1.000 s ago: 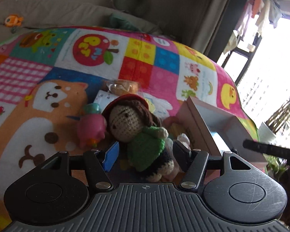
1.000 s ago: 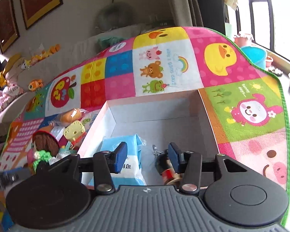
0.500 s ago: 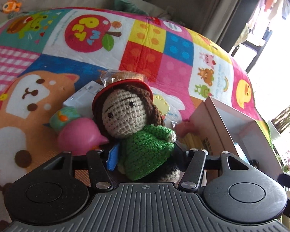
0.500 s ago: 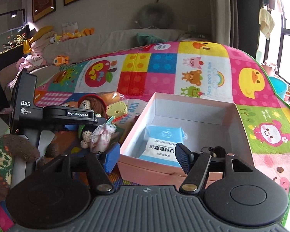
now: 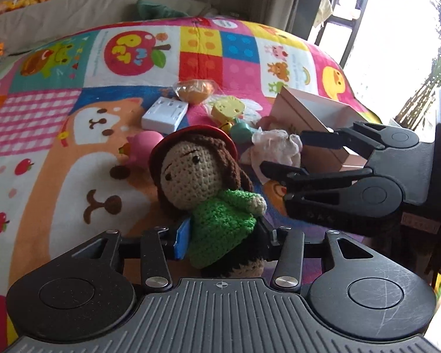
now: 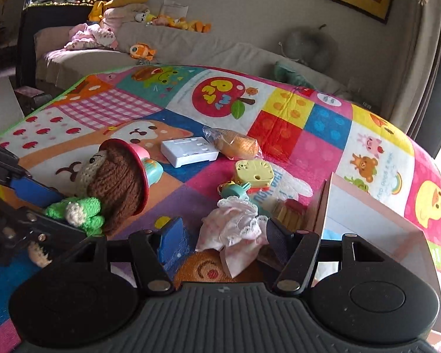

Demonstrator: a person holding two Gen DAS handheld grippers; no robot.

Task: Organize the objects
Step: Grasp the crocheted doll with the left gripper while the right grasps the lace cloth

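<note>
My left gripper [image 5: 220, 235] is shut on a crochet doll [image 5: 208, 188] with a red hat and green jacket and holds it above the colourful play mat; the doll also shows in the right wrist view [image 6: 111, 188]. My right gripper [image 6: 220, 238] is open, its fingers on either side of a pink-white lacy cloth toy [image 6: 235, 226], not closed on it. The same gripper shows in the left wrist view [image 5: 282, 156] beside that toy [image 5: 276, 147]. The pink open box [image 6: 376, 220] stands at the right.
On the play mat [image 6: 294, 153] lie a white power adapter [image 6: 188, 150], a wrapped bun [image 6: 235, 144], a yellow toy [image 6: 254, 172], a teal toy [image 6: 235, 189], a pink toy [image 5: 144, 147] and a wooden block [image 6: 288, 209]. A sofa with plush toys stands behind.
My left gripper has lifted the doll off the mat and drawn back. My right gripper has swung left from the box and now sits over the lacy toy.
</note>
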